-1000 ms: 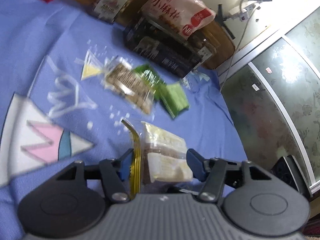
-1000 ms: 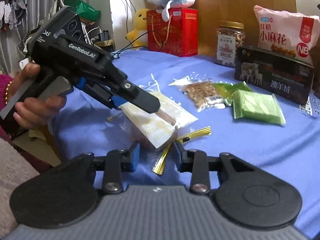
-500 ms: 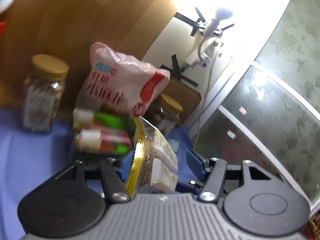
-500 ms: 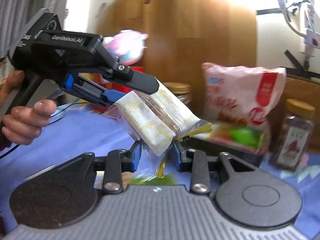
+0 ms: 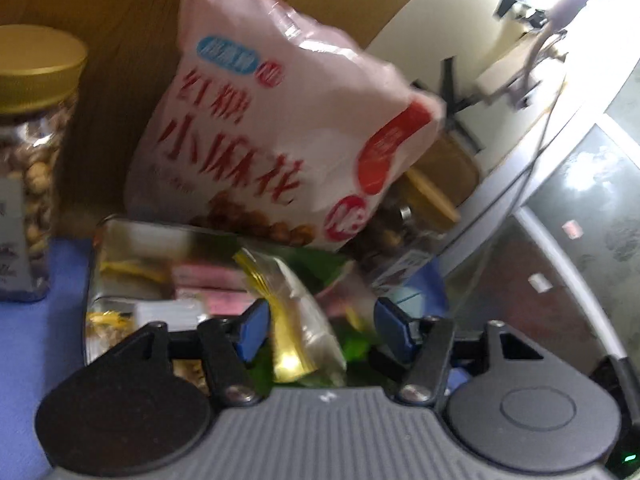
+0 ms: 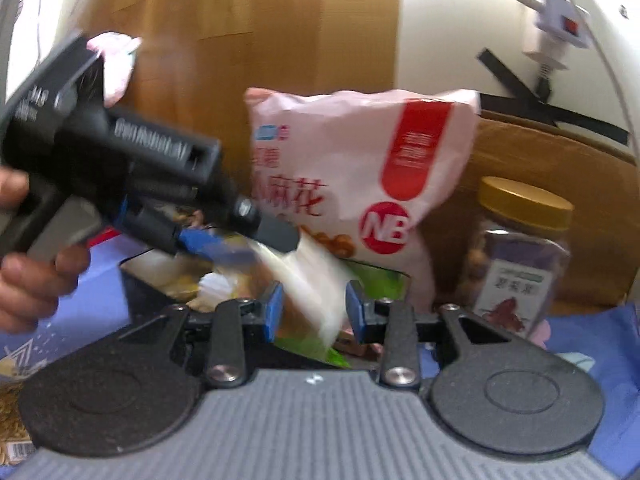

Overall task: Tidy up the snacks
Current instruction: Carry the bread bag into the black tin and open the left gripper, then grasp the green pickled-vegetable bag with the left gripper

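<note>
the clear snack packet (image 5: 304, 320) with the gold sealed edge sits between the blue pads of the left gripper (image 5: 320, 326), low against its body. the jaws stand well apart and the right pad does not touch the wrapper, so the left gripper looks spread open around the packet, not pinching it. below and just ahead of it is the open storage box (image 5: 120, 240), already holding small wrapped snacks, with green packets showing under the pads.

in the right wrist view the same packet (image 6: 316, 288) is a motion-blurred white streak crossing between the 2 pads of the right gripper (image 6: 314, 308). those pads also stand apart, with gaps on both sides, so this gripper reads as open too; whether either pad brushes the film i cannot tell. the packet appears to be on its way down into the box.

to do this step well:
1. keep both grippers above the box opening, so the packet lands inside and not on the rim (image 6: 132, 264).
2. steer clear of the pink snack bag (image 5: 280, 120) leaning just beyond the left gripper; a knock could tip it forward onto the box.
3. lay the packet flat on the green packets, so the box fills evenly.
4. watch the nut jar (image 6: 520, 252) to the right of the right gripper when pulling back.
</note>
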A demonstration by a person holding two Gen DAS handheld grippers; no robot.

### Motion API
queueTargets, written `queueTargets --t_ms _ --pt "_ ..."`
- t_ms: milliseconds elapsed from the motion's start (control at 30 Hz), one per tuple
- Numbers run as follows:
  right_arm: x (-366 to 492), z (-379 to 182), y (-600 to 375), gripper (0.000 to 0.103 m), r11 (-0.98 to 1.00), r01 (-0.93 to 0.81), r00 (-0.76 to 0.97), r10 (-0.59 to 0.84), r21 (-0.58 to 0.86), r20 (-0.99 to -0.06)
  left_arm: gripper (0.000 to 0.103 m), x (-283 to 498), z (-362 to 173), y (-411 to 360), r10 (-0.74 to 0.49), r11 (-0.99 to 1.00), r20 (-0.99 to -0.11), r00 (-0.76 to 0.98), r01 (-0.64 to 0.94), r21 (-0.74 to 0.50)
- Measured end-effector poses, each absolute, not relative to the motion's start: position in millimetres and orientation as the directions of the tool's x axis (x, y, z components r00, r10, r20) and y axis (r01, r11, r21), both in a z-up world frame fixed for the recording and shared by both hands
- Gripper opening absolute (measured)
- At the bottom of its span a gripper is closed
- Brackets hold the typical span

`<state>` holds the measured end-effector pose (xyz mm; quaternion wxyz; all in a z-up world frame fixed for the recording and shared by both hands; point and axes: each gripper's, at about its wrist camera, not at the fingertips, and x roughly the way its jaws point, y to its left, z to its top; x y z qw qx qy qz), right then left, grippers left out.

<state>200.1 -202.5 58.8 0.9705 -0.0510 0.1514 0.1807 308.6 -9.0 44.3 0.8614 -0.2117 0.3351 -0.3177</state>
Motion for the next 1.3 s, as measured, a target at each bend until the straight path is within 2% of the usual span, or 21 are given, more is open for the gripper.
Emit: queueTargets --t_ms 133,300,433,533,600,700,767,933,1167,1233,1300 --pt "191 62 -213 0.038 0.938 -0.345 0.896 0.333 0.013 -0.294 0.058 294 45 -3 -0.703 0.696 -0.431 0.567 0.422 -0.580" --pt "163 61 -220 0.038 0.916 -0.381 0.867 0.402 0.127 -0.294 0.060 250 64 18 -0.726 0.672 -0.375 0.577 0.481 -0.562" --pt "149 48 -210 0.038 0.847 -0.471 0.758 0.531 0.245 -0.379 0.060 207 61 41 -0.717 0.682 -0.378 0.586 0.480 -0.552" --pt "156 35 -192 0.038 0.819 -0.493 0.667 0.572 0.293 -0.477 0.060 182 42 58 -0.685 0.715 -0.439 0.581 0.423 -0.557" --pt "166 26 -181 0.038 0.799 -0.499 0.616 0.599 0.335 -0.511 0.060 168 26 70 -0.661 0.736 -0.484 0.573 0.367 -0.569" --pt "183 13 -170 0.040 0.781 -0.479 0.547 0.623 0.401 -0.559 0.060 150 1 89 -0.658 0.723 -0.510 0.554 0.278 -0.632" --pt "180 7 -168 0.040 0.769 -0.454 0.528 0.639 0.450 -0.559 0.060 137 -12 100 -0.679 0.688 -0.490 0.547 0.240 -0.685" --pt "151 10 -160 0.038 0.737 -0.509 0.489 0.673 0.446 -0.554 0.060 106 -27 117 -0.700 0.627 -0.418 0.579 0.219 -0.747" --pt "86 9 -142 0.040 0.647 -0.651 0.433 0.746 0.397 -0.506 0.061 71 -31 135 -0.687 0.617 -0.396 0.610 0.202 -0.760" --pt "64 6 -132 0.040 0.629 -0.695 0.415 0.747 0.348 -0.519 0.065 58 -30 139 -0.671 0.634 -0.403 0.622 0.198 -0.748" --pt "42 4 -123 0.040 0.607 -0.740 0.403 0.745 0.289 -0.531 0.066 43 -30 144 -0.657 0.645 -0.405 0.635 0.195 -0.739"
